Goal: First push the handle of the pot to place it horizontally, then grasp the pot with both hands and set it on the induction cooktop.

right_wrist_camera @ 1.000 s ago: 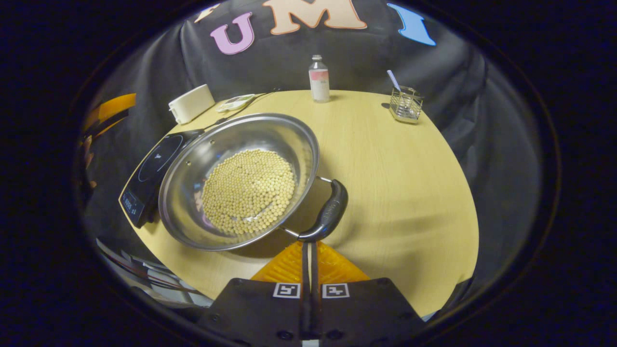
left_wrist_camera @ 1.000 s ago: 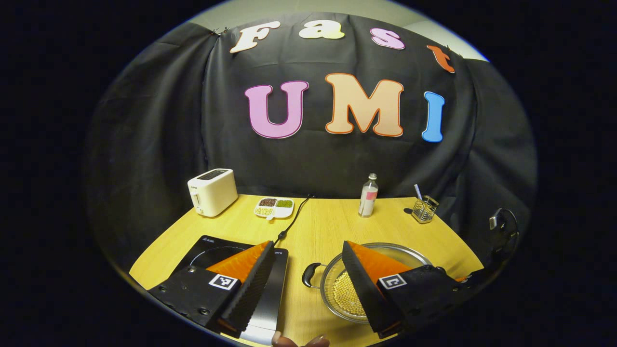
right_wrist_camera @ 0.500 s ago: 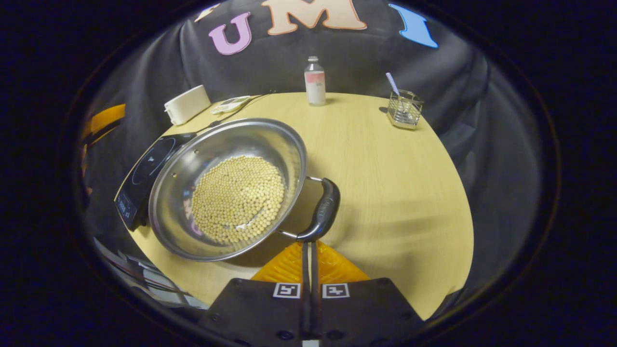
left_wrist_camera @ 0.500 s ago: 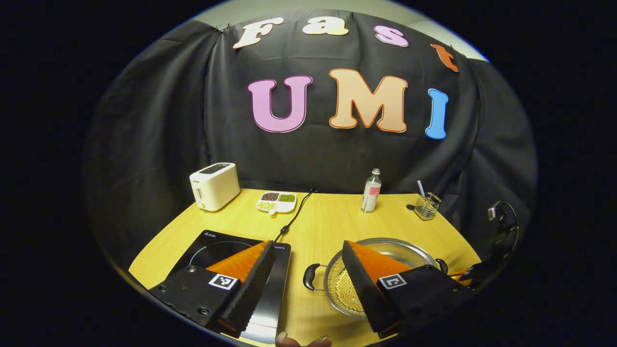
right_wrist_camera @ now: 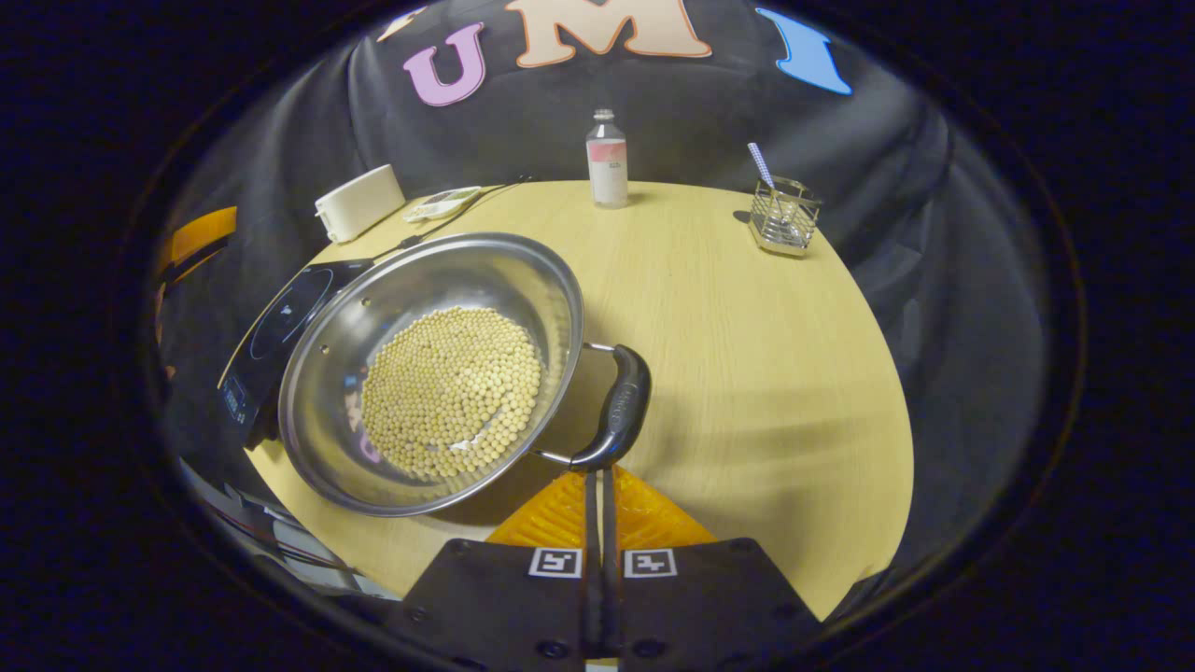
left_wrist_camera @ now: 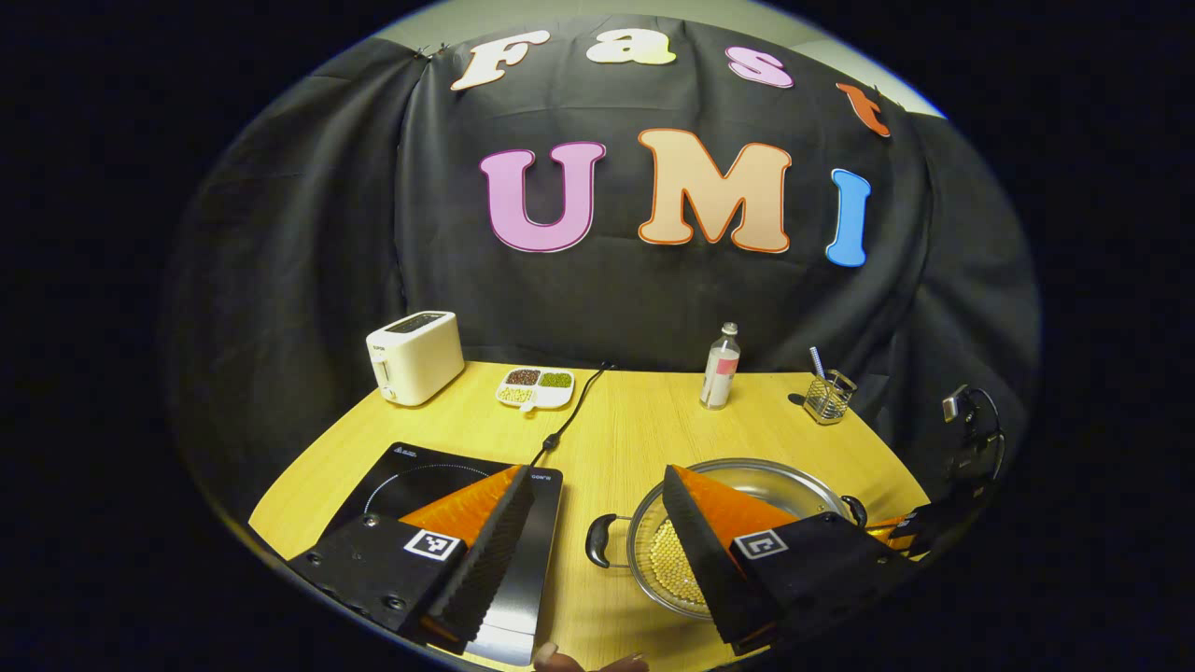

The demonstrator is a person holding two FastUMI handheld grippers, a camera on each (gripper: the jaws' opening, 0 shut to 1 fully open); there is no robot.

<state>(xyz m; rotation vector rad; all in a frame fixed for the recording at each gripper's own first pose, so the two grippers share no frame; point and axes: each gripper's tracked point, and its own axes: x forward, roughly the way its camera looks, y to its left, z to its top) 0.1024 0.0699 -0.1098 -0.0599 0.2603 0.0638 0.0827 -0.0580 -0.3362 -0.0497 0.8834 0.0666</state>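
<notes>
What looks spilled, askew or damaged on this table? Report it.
Nothing stands out. The beans lie inside the pot, none on the table. The bottle and toaster stand upright. The pot sits beside the induction cooktop, not yet on it.

Shiny metal pot (right_wrist_camera: 327, 373), wood-grain table (right_wrist_camera: 747, 327)

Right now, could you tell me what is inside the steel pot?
The pot holds a layer of small pale round beans across its bottom. The pot's floor beneath them is covered, so nothing under the beans can be made out.
</notes>
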